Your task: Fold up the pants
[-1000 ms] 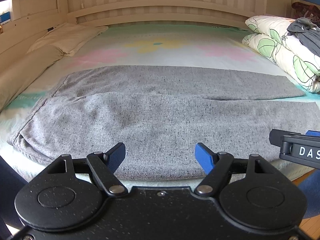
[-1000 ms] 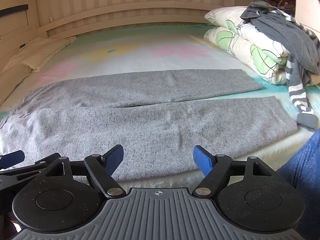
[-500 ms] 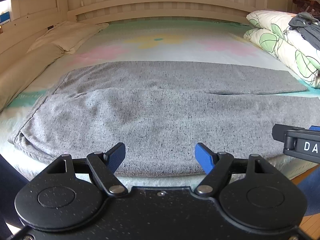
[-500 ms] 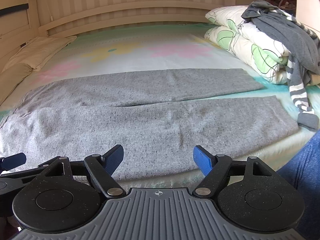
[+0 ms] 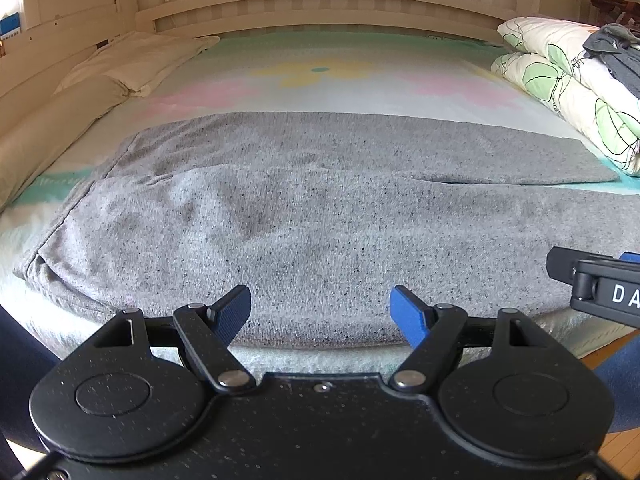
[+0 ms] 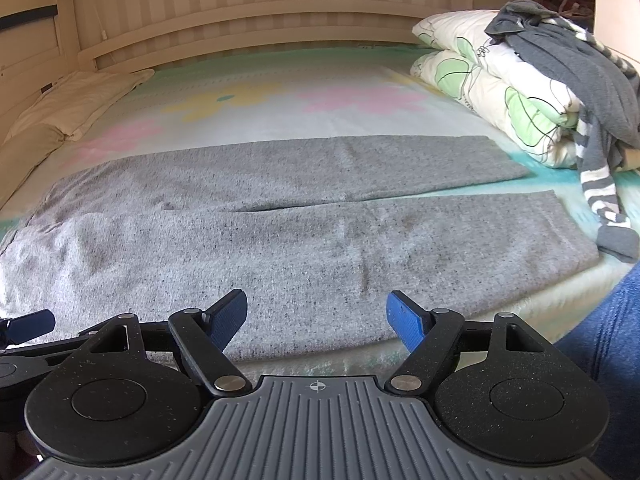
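1. The bed (image 5: pixel 320 72) fills the space ahead of both sets of jaws, its pale sheet printed with pink, yellow and mint patches, and a slatted wooden headboard (image 6: pixel 280 28) runs along the far side.
2. The grey pants (image 5: pixel 320 216) lie flat across the sheet, spread sideways directly beyond the jaws of both grippers; the waistband sits off to the left of the left jaws, and the two legs run out to the right, side by side, split by a narrow gap ahead of the right jaws. The near edge of the fabric lies along the mattress edge, just past the fingertips.
3. A folded quilt with green leaf print (image 6: pixel 500 92) is stacked far ahead and to the right of the right jaws, with a dark grey garment with striped cuffs (image 6: pixel 592 92) draped over it and hanging down beside the end of the near pant leg.
4. Cream pillows (image 5: pixel 132 64) sit far ahead and left of the left jaws.
5. The left gripper (image 5: pixel 320 312) hovers at the mattress edge, jaws spread wide, gripping nothing.
6. The right gripper (image 6: pixel 316 316) sits just to its right, likewise wide apart and empty; whether its blue pads (image 6: pixel 404 320) touch the cloth cannot be told.
7. A blue-clad leg (image 6: pixel 600 360) shows right of the right jaws.
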`<state>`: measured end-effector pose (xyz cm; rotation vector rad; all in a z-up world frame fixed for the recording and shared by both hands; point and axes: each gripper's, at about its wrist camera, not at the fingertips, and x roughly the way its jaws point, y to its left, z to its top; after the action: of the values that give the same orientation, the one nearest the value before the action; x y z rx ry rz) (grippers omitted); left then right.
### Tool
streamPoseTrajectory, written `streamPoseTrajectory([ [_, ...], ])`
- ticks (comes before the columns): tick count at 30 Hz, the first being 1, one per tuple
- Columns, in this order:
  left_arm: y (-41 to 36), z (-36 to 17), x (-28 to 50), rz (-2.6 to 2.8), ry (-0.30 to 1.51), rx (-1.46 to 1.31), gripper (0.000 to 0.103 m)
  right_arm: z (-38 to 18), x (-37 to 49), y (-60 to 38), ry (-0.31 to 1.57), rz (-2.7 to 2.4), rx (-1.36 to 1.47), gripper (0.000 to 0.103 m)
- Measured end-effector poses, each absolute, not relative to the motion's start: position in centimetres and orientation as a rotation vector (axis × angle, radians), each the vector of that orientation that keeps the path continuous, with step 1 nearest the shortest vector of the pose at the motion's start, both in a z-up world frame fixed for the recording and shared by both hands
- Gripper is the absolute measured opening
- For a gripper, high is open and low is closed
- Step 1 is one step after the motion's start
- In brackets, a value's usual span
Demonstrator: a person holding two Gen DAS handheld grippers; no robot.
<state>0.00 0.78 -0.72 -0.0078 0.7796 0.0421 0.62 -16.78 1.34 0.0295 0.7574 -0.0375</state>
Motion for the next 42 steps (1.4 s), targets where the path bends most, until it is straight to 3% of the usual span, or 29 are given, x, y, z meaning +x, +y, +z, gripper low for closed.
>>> streamPoseTrajectory([
  [20, 1.1, -0.3, 0.4, 0.057, 0.822, -0.019, 0.077, 1.6, 0.5, -16.7, 0.752, -0.018, 0.046, 0.076],
  [34, 3.9, -0.9, 3.9, 0.055, 1.077, -0.072, 0.077, 0.5, 4.1, -19.4, 0.985, -0.093, 0.220, 0.076],
  [42, 6.9, 2.2, 7.9, 0.068, 1.054, -0.018, 0.077, 2.9, 8.8, -21.5, 1.004, -0.110, 0.234, 0.076],
])
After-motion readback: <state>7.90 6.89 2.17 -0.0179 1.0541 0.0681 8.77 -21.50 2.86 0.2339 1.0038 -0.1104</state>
